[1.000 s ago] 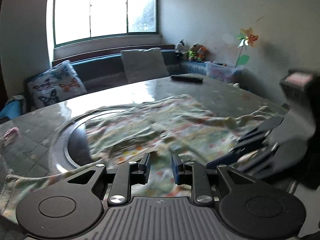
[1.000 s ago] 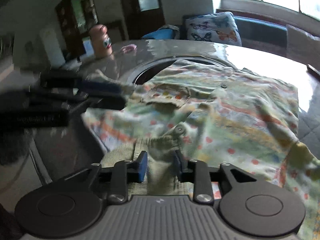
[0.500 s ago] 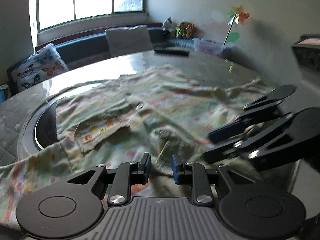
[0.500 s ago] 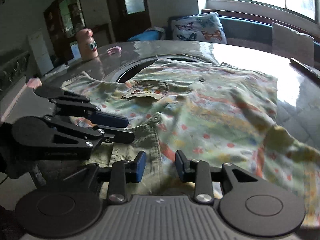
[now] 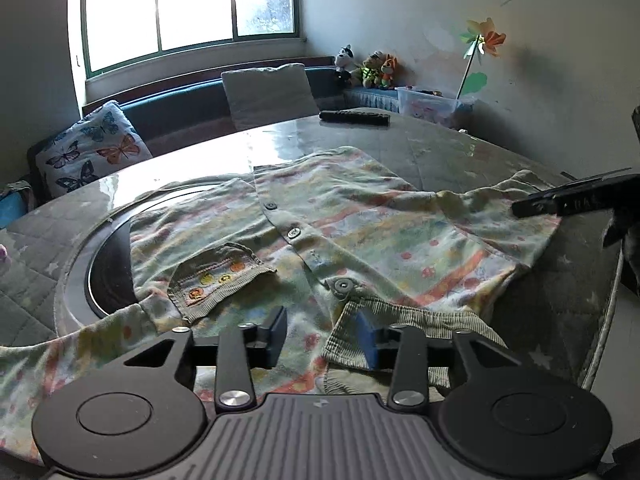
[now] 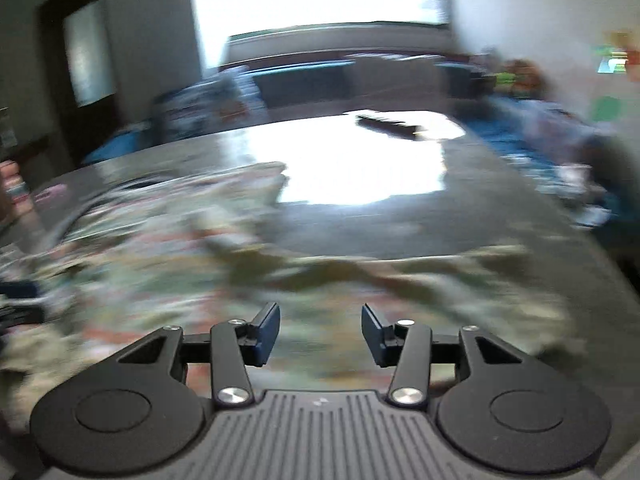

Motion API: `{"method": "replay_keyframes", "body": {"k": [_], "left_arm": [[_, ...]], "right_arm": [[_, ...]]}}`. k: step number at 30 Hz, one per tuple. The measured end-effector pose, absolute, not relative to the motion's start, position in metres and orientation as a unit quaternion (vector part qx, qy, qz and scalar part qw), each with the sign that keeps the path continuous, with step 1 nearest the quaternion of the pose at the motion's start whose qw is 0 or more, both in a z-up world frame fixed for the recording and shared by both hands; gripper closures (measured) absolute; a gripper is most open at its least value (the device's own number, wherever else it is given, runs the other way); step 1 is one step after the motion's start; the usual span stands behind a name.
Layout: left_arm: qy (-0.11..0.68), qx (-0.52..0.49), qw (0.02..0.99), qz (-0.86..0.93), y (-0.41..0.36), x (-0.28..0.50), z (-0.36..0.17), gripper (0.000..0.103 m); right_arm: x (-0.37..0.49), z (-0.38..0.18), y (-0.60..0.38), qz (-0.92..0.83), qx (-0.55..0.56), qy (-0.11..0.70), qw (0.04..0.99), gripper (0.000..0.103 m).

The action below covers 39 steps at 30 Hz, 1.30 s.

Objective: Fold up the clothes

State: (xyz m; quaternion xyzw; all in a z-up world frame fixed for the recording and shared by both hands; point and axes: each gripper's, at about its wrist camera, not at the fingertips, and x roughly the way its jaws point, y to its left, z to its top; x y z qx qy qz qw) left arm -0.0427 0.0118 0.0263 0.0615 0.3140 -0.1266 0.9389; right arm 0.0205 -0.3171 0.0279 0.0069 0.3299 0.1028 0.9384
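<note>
A pale green child's shirt with orange dots, buttons and a corduroy chest pocket lies spread face up on the round table. My left gripper is open just above the shirt's corduroy collar at the near edge. My right gripper is open and empty over the shirt, which is blurred by motion in the right wrist view. The right gripper also shows in the left wrist view, above the shirt's right sleeve.
A dark round inset sits in the table under the shirt's left side. A black remote lies at the table's far edge. A bench with cushions, stuffed toys and a plastic box stands behind.
Both grippers have opened wider. The right gripper has swung away to the right, off the collar toward the right sleeve; its view now blurs. The shirt lies flatter.
</note>
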Motion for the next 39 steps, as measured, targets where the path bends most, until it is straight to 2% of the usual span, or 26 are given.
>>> {"method": "replay_keyframes", "body": {"k": [8,12,18,21,24,25,26,32,39], "left_arm": [[0.317,0.061,0.94,-0.108,0.009,-0.041,0.026,0.045],[0.319,0.062,0.94,-0.102,0.007,-0.04,0.026,0.038],[0.321,0.065,0.939,-0.1,0.003,-0.038,0.026,0.035],[0.322,0.067,0.939,-0.098,0.002,-0.038,0.026,0.035],[0.322,0.068,0.939,-0.095,0.002,-0.039,0.025,0.029],[0.323,0.068,0.939,-0.095,0.002,-0.04,0.024,0.029],[0.324,0.068,0.939,-0.095,0.002,-0.04,0.024,0.029],[0.328,0.069,0.938,-0.087,0.007,-0.042,0.02,0.026],[0.324,0.057,0.942,-0.072,0.018,-0.048,0.02,0.022]], "right_arm": [[0.033,0.017,-0.392,-0.038,0.02,0.313,0.949,0.054],[0.036,0.011,-0.406,-0.062,0.031,0.313,0.947,0.053],[0.033,0.002,-0.419,-0.064,0.053,0.321,0.944,0.053],[0.035,0.002,-0.416,-0.065,0.052,0.319,0.944,0.058],[0.036,0.002,-0.416,-0.063,0.056,0.315,0.945,0.072],[0.035,0.004,-0.415,-0.059,0.062,0.313,0.946,0.085],[0.035,0.006,-0.414,-0.055,0.068,0.312,0.946,0.092],[0.028,0.032,-0.4,-0.012,0.098,0.279,0.955,0.095],[0.026,0.093,-0.349,0.125,0.119,0.227,0.958,0.095]]}}
